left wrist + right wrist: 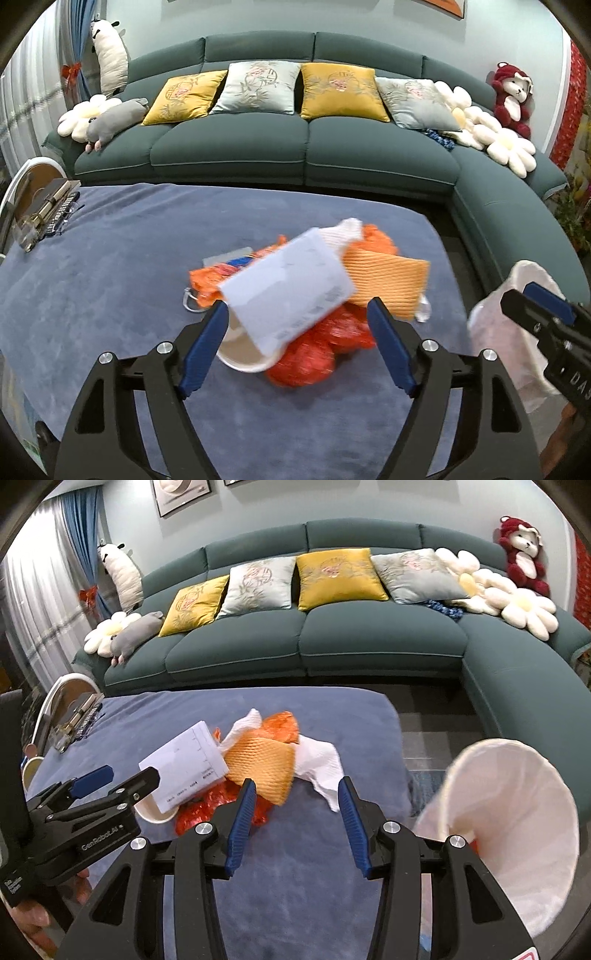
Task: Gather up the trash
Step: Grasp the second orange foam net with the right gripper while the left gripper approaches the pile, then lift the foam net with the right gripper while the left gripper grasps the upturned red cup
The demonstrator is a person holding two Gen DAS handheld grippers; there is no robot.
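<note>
On the blue-covered counter point(295, 867) before the green sofa point(369, 642), a heap of trash. Going left to right from the heap's left edge: white paper cup point(155, 810) on its side, white printed sheet point(184, 764) over it, red crinkled wrapper point(207, 805) below, orange ribbed foam sleeve point(264, 768) in the middle, orange plastic point(280, 725) behind that, crumpled white tissue point(319, 760) at the right edge. Right of the heap, off the counter's edge, a white bin point(517, 812) tilted with its mouth toward the camera. Left gripper point(295, 332) over the heap's near side, fingers point(205, 347) wide apart, gripping nothing. Right gripper point(295, 812) just short of the foam sleeve and tissue, fingers point(242, 823) partly apart, nothing between them.
</note>
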